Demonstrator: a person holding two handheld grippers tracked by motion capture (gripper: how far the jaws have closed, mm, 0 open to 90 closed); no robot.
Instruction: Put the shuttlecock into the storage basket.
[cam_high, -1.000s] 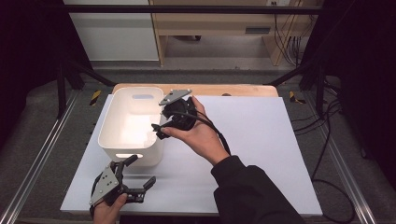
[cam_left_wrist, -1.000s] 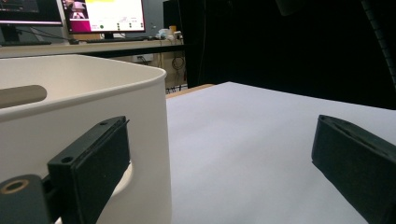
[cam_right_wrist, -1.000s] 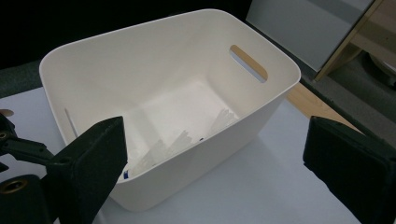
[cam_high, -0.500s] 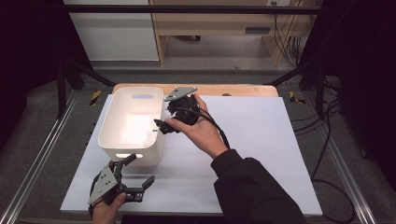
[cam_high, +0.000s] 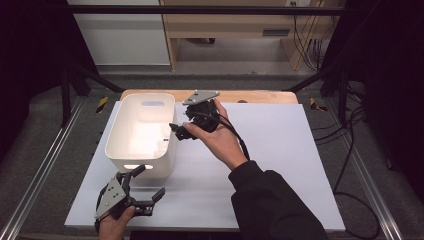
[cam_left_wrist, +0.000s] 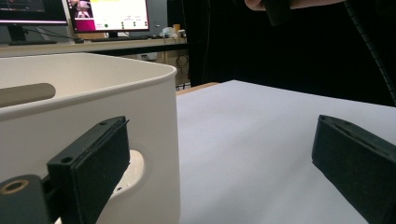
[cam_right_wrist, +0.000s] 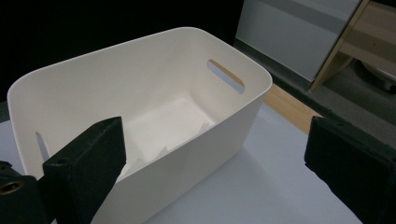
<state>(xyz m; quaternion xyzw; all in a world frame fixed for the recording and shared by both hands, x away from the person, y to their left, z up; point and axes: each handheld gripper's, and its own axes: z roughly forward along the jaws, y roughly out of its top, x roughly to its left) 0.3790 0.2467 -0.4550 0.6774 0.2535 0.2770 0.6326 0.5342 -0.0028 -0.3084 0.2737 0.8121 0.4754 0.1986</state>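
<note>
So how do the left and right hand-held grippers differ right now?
The left hand-held gripper sits low by the near wall of the white bin, one jaw against that wall. The right hand-held gripper is held up beside the bin's right rim, touching nothing. Both are open.

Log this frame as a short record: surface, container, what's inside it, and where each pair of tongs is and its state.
surface: white sheet over a wooden table
container: white bin with handle slots, upright on the sheet's left part
contents: pale, flat sheet-like pieces on the bottom; what they are cannot be told
left tongs: open, low at the bin's near wall, one pad beside the handle slot
right tongs: open, held above the bin's right rim, empty
</note>
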